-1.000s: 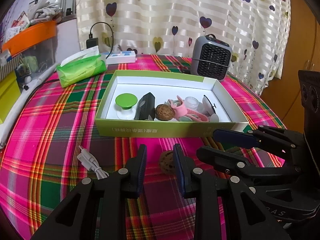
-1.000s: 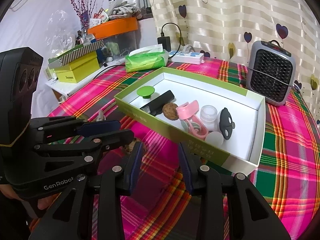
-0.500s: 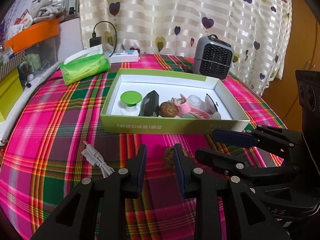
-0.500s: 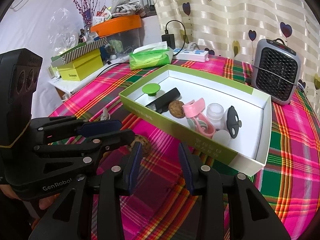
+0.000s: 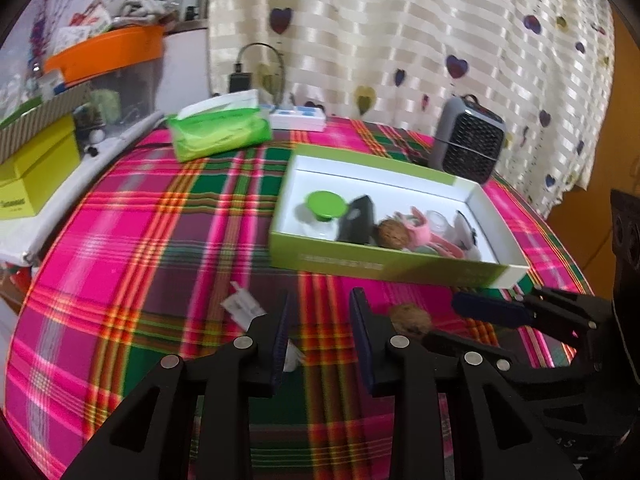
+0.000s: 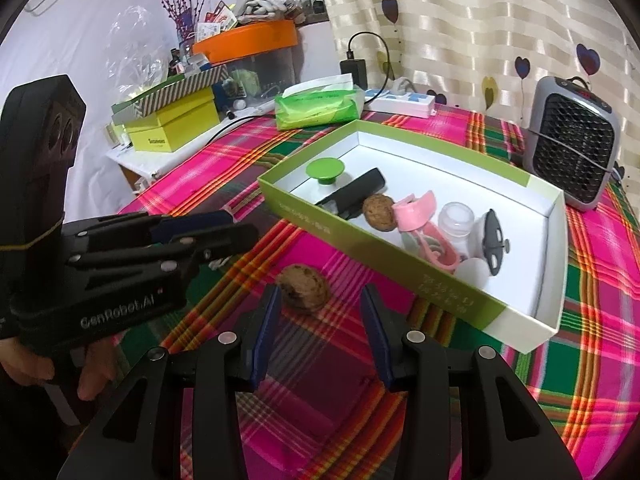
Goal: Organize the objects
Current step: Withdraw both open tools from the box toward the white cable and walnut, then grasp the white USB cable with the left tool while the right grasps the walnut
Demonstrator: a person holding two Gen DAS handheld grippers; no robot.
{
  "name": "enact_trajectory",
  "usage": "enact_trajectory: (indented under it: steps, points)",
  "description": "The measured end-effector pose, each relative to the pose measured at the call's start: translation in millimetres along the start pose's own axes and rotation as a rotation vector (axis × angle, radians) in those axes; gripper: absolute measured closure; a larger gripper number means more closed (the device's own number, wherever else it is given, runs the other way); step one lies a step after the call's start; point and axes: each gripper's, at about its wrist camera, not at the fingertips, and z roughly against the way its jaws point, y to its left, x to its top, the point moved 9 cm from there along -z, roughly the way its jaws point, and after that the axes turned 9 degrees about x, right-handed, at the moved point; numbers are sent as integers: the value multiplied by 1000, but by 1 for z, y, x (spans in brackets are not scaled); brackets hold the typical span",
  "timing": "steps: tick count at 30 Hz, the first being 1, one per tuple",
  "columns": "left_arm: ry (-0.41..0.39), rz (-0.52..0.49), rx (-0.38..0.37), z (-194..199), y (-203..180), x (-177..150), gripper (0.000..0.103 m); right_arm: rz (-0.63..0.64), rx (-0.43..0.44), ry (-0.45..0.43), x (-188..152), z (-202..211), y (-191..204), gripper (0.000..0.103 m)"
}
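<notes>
Loose walnut (image 6: 303,288) on the plaid tablecloth (image 6: 592,380), just near of the green box (image 6: 360,236). Right gripper (image 6: 318,318) nearer, parted and empty, nut just ahead and slightly left of its gap. Left gripper (image 5: 318,336) also empty, just widened, aimed further left toward the white cable (image 5: 244,306).

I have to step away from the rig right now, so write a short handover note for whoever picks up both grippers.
Left gripper: open, empty, jaws have just been opening; it points at the cloth near the white cable.
Right gripper: open, empty, just short of the loose walnut on the tablecloth.
Green box: already holds another walnut, green knob, black case, pink clip, small jar and a black piece.
Left to do: loose walnut and white cable, both outside the box.
</notes>
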Motion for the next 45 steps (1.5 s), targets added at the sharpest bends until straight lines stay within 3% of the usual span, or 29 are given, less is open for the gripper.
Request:
enact_trajectory:
  steps: [12, 23, 28, 30, 33, 38, 40, 45]
  points:
    - [29, 66, 119, -9, 35, -4, 69, -9, 8, 64, 1, -21, 8, 60]
    - [117, 59, 128, -27, 34, -13, 68, -15, -28, 95, 0, -30, 6, 61]
    - [121, 41, 140, -30, 30, -13, 68, -19, -45, 92, 0, -29, 2, 69]
    - [120, 36, 133, -29, 29, -13, 69, -24, -47, 90, 0, -28, 1, 69]
    - [119, 30, 115, -29, 26, -13, 80, -27, -46, 84, 1, -27, 0, 69]
    - [119, 7, 73, -28, 17, -14, 80, -34, -45, 75, 0, -24, -1, 69]
    - [118, -1, 48, -27, 12, -14, 90, -37, -44, 71, 0, -23, -2, 69]
    - [113, -30, 2, -23, 0, -15, 90, -40, -49, 64, 0, -20, -3, 69]
